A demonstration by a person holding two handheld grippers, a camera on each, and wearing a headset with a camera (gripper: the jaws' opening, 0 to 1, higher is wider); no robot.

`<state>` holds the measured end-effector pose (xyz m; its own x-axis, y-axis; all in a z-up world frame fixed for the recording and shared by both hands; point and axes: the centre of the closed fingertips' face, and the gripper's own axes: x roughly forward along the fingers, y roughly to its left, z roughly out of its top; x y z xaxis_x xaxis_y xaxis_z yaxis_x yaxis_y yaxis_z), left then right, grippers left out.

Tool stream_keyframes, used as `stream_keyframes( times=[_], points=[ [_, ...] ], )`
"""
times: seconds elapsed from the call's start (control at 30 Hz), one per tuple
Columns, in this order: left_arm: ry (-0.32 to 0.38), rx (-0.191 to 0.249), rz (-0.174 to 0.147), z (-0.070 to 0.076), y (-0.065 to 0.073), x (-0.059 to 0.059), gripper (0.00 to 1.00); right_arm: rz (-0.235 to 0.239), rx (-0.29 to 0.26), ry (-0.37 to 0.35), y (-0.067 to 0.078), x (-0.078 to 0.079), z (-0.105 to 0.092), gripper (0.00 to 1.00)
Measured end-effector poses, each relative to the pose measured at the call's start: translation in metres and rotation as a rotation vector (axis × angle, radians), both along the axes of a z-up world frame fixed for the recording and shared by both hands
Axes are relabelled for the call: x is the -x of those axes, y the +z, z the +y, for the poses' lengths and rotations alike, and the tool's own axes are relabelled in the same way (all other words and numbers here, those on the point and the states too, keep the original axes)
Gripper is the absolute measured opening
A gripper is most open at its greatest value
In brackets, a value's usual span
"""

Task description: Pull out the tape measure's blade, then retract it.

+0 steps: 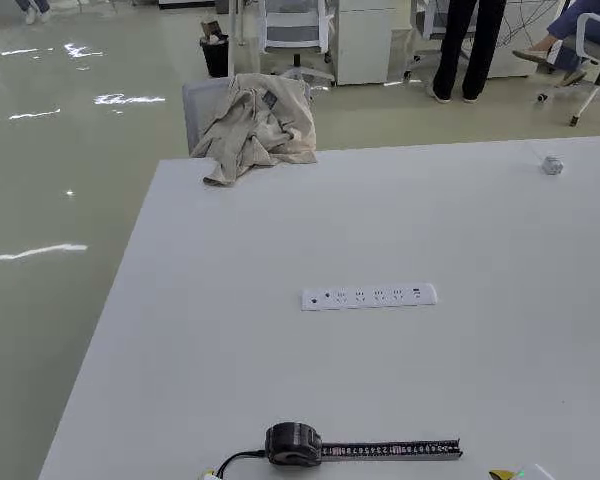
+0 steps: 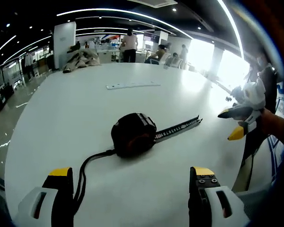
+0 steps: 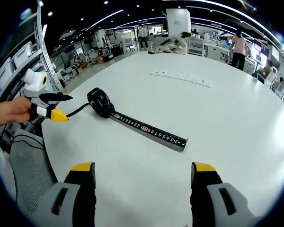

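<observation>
A black tape measure (image 1: 293, 443) lies on the white table near its front edge, with its dark blade (image 1: 392, 450) pulled out flat to the right. Its cord trails off to the left. In the left gripper view the case (image 2: 133, 134) sits just ahead of my left gripper (image 2: 132, 182), which is open and holds nothing. The blade (image 2: 179, 128) runs off to the right there. My right gripper (image 3: 143, 168) is open too, a short way from the blade (image 3: 149, 129) and its end hook, with the case (image 3: 100, 101) beyond.
A white power strip (image 1: 369, 296) lies mid-table. A beige jacket (image 1: 255, 125) hangs over a chair at the far edge, and a small white object (image 1: 552, 165) sits far right. People stand past the table. The table (image 1: 180, 330) drops off on the left.
</observation>
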<state>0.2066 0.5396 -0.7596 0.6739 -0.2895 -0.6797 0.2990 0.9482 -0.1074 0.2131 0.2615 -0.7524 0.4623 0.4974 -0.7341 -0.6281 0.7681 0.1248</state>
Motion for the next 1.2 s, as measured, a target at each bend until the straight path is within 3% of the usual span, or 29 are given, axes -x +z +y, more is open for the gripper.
stream_keyframes(
  times=[0.3,0.6,0.73,0.9,1.2],
  points=[
    [0.055,0.0,0.011,0.003,0.006,0.012,1.0,-0.006,-0.006,-0.025,0.012,0.015,0.003,0.86],
    [0.067,0.008,0.022,-0.006,0.013,0.031,1.0,-0.003,-0.018,-0.028,0.024,0.033,0.008,0.88],
    [0.083,0.013,0.02,-0.008,0.018,0.035,1.0,-0.005,-0.015,-0.034,0.03,0.04,0.009,0.88],
    [0.111,-0.017,0.027,-0.006,0.026,0.04,1.0,0.002,-0.001,-0.051,0.033,0.047,0.009,0.88],
    [0.119,-0.015,0.015,-0.014,0.035,0.045,1.0,0.001,-0.01,-0.056,0.043,0.058,0.015,0.89]
  ],
)
